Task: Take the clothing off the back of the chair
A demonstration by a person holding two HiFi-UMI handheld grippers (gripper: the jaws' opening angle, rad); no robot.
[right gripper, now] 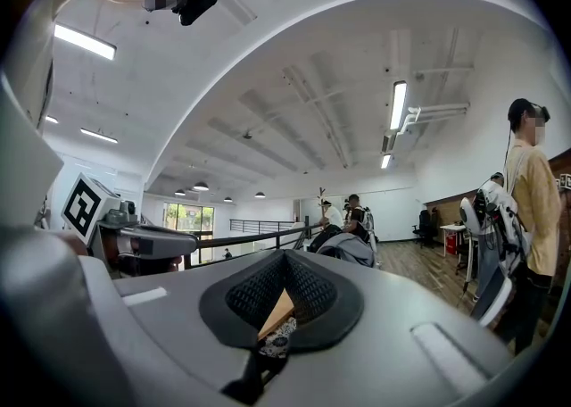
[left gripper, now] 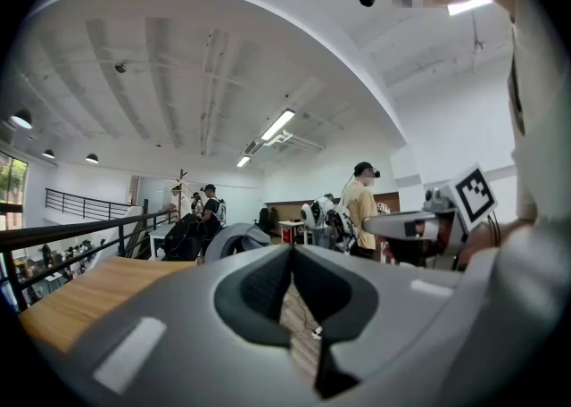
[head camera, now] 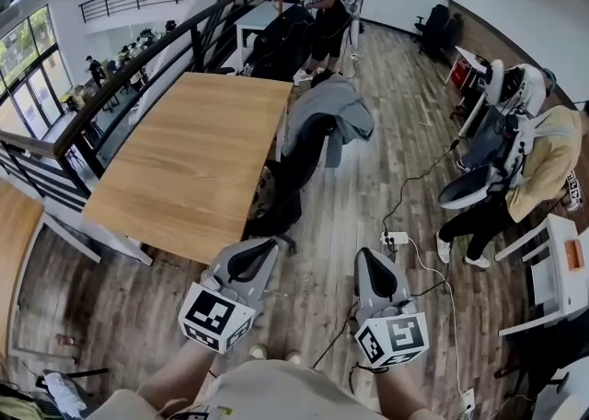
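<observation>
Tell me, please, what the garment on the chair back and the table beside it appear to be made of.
The garment looks like soft, matt grey cloth: it sags in folds over the black chair. Which fabric, I cannot tell. The table seems light wood or wood-look laminate: smooth top with grain streaks.

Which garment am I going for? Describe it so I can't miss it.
Start from the big wooden table. A black chair stands at its right edge in the head view, and the grey garment is draped over its back. It is the only grey clothing there; the heap farther back is black.
</observation>
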